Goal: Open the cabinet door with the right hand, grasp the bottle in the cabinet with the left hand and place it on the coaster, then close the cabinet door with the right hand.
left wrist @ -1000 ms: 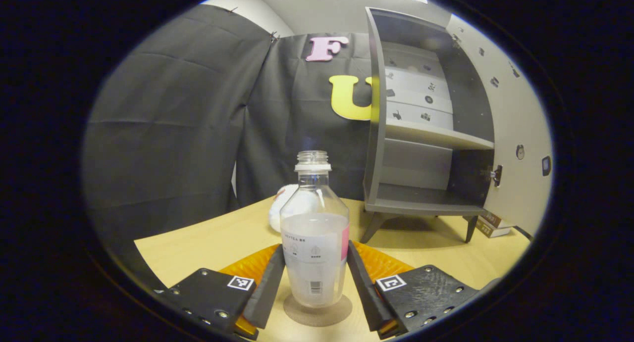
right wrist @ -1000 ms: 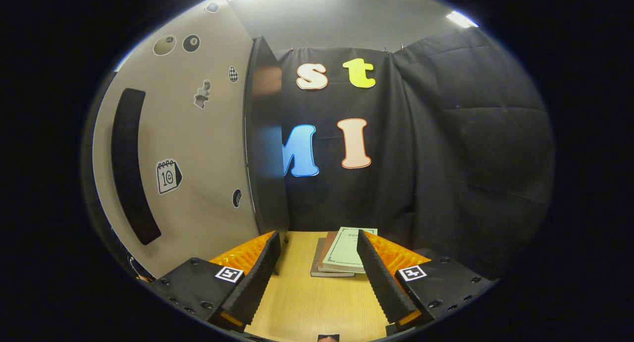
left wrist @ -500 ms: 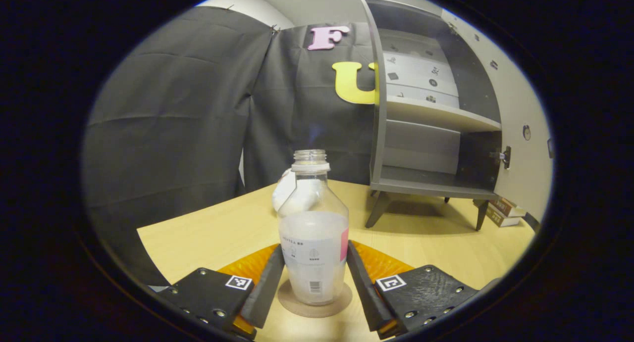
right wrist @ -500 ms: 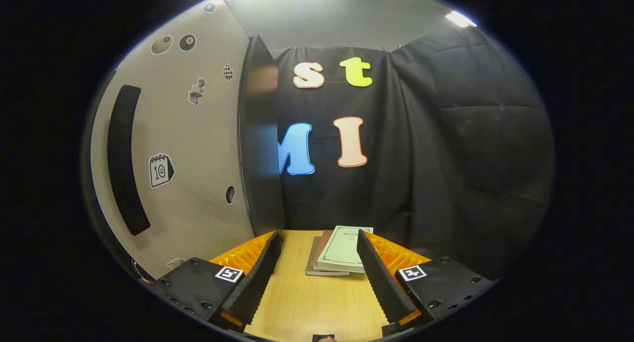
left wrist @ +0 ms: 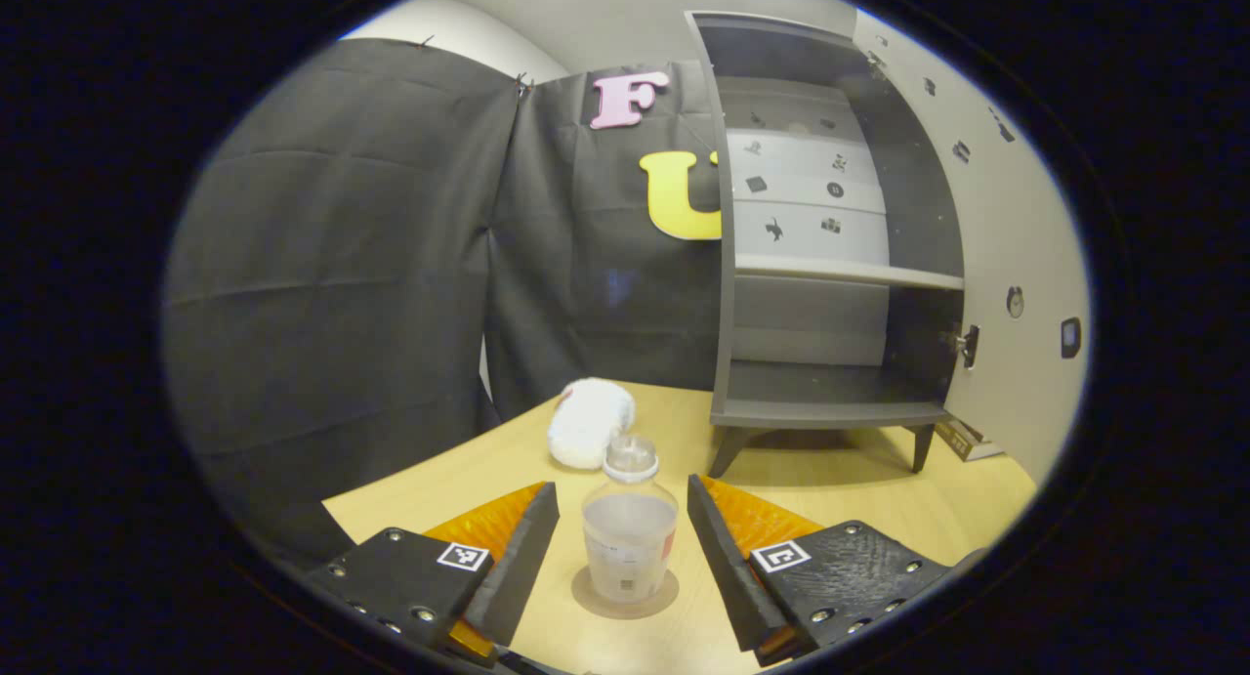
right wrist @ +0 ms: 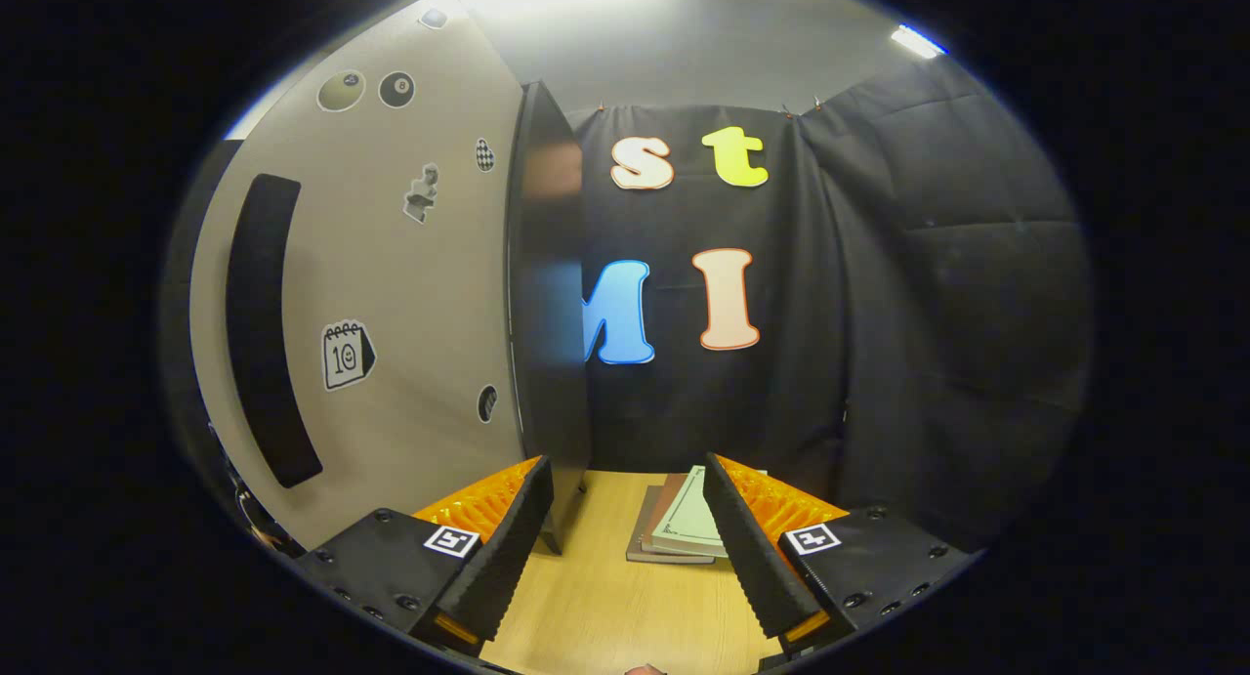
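In the left gripper view, a fluffy white ball point(left wrist: 589, 435) rests on the pale wood-grain counter point(left wrist: 430, 480) against the black cloth wall. Nearer, a clear plastic bottle point(left wrist: 630, 531), uncapped, with frosted sides and a paper label, stands upright on a round brown coaster point(left wrist: 625, 594). Whether anything is inside it cannot be told. The left tool point(left wrist: 621, 560) is above and behind the bottle, its fingers spread to either side with a gap on both sides, touching nothing. Further right stands a grey cabinet point(left wrist: 830, 265) on splayed legs, with a flat shelf across the middle and both compartments bare. Its door point(left wrist: 1016, 274) is swung wide open, small stickers scattered over its pale face.

In the right gripper view, that door point(right wrist: 391, 294) fills the left side, a long dark curved handle point(right wrist: 262, 328) on it, its dark edge turned toward the camera. The right tool point(right wrist: 625, 548) hovers low over the counter with fingers wide apart, gripping nothing. A short stack of books point(right wrist: 679, 524) lies flat beyond it, partly behind the right finger.
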Demonstrator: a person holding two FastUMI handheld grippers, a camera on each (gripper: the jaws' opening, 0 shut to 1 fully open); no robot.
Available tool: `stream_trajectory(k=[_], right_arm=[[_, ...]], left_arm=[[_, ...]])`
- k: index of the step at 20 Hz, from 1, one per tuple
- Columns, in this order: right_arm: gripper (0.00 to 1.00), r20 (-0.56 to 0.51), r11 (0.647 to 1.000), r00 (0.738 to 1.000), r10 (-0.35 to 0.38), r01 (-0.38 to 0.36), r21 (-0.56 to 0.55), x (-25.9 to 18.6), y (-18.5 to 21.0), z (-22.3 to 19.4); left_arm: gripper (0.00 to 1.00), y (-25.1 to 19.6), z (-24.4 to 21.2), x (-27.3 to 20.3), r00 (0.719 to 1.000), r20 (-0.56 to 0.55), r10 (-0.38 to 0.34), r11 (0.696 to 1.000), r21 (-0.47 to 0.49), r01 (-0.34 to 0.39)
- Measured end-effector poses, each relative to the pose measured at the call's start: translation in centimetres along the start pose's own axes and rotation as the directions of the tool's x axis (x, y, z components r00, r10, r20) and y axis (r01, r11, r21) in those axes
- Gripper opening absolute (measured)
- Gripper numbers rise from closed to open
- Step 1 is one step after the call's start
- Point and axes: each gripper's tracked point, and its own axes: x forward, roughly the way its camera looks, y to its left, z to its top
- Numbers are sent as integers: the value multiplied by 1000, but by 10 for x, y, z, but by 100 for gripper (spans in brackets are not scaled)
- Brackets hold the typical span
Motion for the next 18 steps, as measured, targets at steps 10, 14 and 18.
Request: stream_trajectory(k=[10,14,18], right_arm=[[98,33,966,972,231,-233,111,10,66,21],[96,61,979,982,178,-183,87,6,65,32],[97,66,989,991,117,-122,78,5,75,34]], left_arm=[[80,28,152,-48,986,163,27,998,-54,-18],[84,23,183,-36,978,208,-24,999,-21,29],[80,26,193,-22,971,225,-81,997,1,83]])
